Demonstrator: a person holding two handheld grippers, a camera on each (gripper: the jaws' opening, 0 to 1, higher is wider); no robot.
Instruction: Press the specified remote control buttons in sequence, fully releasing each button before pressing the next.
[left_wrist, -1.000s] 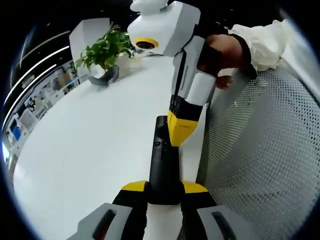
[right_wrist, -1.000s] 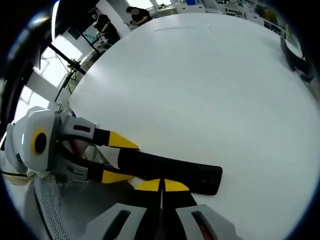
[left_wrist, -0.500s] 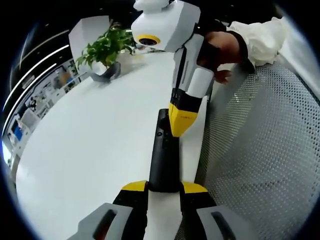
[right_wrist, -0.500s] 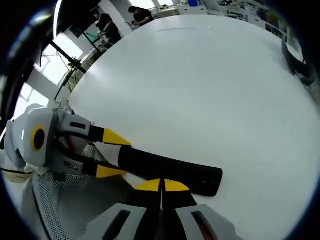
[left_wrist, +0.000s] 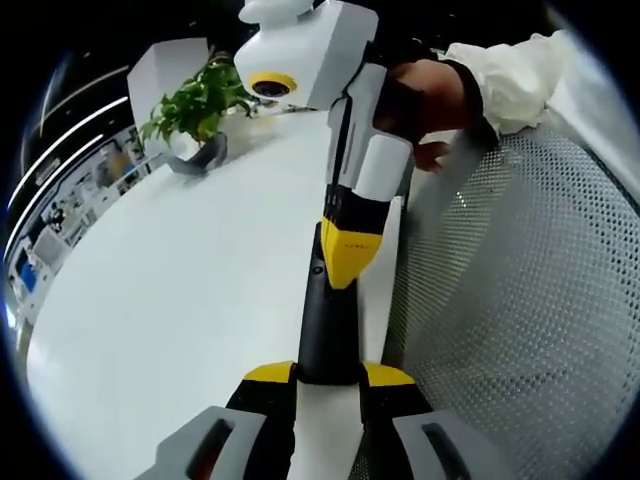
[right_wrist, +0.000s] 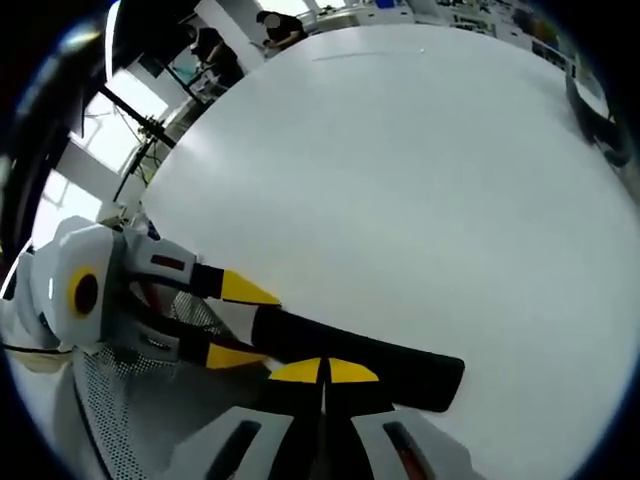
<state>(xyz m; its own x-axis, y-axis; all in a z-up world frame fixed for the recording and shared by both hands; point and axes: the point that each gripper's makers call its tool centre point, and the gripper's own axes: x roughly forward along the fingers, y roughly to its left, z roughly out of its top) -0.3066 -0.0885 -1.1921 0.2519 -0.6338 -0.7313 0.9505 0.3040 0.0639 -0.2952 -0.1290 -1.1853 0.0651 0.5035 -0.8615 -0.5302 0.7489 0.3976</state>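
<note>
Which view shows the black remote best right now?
The right gripper view: the remote lies side-on across the white table, nearly full length. In the left gripper view, the remote is foreshortened, its far end covered by the right gripper.

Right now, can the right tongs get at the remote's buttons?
Probably yes. The right tongs are shut, their yellow tips right over the remote, which the left tongs hold by its near end. Nothing stands between them; actual contact can't be told.

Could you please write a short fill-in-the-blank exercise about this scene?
1. The left hand-held gripper holds one end of a black ____.
2. The right hand-held gripper has its jaws ____, tip on the remote control.
3. A ____ plant stands at the table's far side.

Missing words: remote control; shut; green
</note>
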